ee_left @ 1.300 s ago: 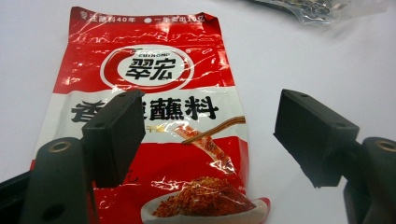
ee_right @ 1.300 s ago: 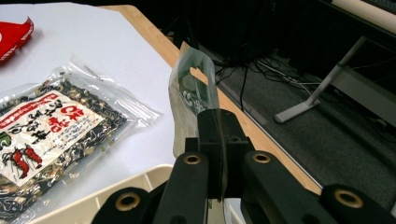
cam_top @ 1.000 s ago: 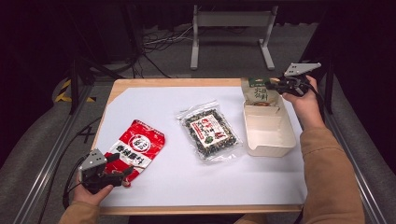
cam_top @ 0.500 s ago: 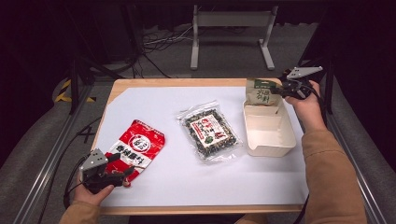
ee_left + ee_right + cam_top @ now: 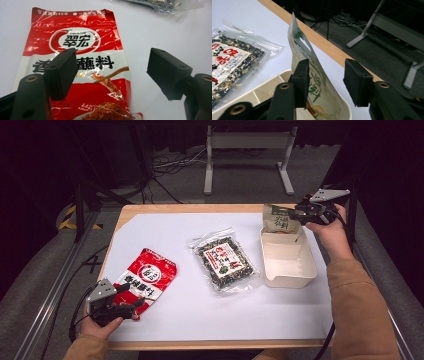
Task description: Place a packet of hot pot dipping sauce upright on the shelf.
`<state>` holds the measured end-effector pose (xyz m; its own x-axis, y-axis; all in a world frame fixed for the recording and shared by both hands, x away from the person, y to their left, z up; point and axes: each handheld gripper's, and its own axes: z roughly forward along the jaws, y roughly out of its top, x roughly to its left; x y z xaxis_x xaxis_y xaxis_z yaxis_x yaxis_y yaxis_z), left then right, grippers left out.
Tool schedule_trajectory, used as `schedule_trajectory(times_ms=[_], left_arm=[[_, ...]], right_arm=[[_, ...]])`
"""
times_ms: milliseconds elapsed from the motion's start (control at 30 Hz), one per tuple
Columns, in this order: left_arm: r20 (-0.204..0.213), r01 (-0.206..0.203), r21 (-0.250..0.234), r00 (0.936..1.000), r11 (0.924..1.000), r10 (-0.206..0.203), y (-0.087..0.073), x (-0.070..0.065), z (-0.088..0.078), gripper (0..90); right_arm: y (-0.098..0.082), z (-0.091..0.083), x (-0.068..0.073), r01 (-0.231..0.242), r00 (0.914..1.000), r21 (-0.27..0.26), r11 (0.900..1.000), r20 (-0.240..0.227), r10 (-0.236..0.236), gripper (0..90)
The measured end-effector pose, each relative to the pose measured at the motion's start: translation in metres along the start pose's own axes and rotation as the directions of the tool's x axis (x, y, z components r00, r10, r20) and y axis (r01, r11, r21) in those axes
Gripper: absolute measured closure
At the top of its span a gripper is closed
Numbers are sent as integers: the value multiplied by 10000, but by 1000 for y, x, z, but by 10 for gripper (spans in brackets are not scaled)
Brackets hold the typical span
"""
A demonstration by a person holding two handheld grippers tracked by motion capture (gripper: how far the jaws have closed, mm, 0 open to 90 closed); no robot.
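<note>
A green-and-white pouch (image 5: 280, 217) stands on edge in the far end of a beige tray (image 5: 290, 262), leaning on its back wall. My right gripper (image 5: 303, 215) is open around the pouch's upper edge. In the right gripper view the pouch (image 5: 318, 82) lies against the left jaw, with a gap to the right jaw of my right gripper (image 5: 327, 82). A red seasoning pouch (image 5: 147, 280) lies flat at the front left. My left gripper (image 5: 131, 302) hovers open over its near end, and the red pouch (image 5: 82, 50) shows between the jaws of my left gripper (image 5: 112, 72).
A clear bag of dark dried food (image 5: 222, 262) lies mid-table between the red pouch and the tray, and its corner (image 5: 162, 5) shows in the left gripper view. The table's far wooden edge (image 5: 319, 42) runs just behind the tray rim (image 5: 262, 90). A metal stand (image 5: 247, 150) sits on the floor beyond.
The green pouch has shifted slightly right with my right gripper and stands more upright in the tray's far end. The left gripper and red pouch have not moved.
</note>
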<state>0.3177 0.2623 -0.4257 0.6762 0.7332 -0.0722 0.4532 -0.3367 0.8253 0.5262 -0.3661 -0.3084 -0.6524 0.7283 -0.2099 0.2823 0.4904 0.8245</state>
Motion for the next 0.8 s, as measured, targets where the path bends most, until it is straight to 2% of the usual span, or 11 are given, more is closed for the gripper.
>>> schedule_trajectory(times_ms=[100, 267, 367, 567, 700, 800], left_arm=[[45, 15, 31, 10000, 10000, -15, 1, 0, 2, 245], [47, -118, 68, 9999, 9999, 117, 2, 0, 3, 243], [60, -46, 52, 10000, 10000, 46, 2, -1, 3, 243], [42, -73, 33, 10000, 10000, 73, 2, -1, 3, 240], [55, -60, 29, 10000, 10000, 60, 2, -1, 3, 240], [41, -54, 28, 10000, 10000, 54, 2, -1, 3, 240]], right_arm=[[6, -7, 3, 239, 9995, -23, 9997, 183, -239, 479], [17, -18, 13, 476, 9988, -276, 9985, 107, -473, 432], [22, -25, 19, 544, 9985, -443, 9975, 104, -540, 421], [32, -34, 43, 321, 9994, -306, 9990, -116, -324, 405], [36, -41, 60, 208, 9994, -569, 9982, -252, -223, 377], [38, -47, 74, -124, 9981, -856, 9963, -619, 71, 369]])
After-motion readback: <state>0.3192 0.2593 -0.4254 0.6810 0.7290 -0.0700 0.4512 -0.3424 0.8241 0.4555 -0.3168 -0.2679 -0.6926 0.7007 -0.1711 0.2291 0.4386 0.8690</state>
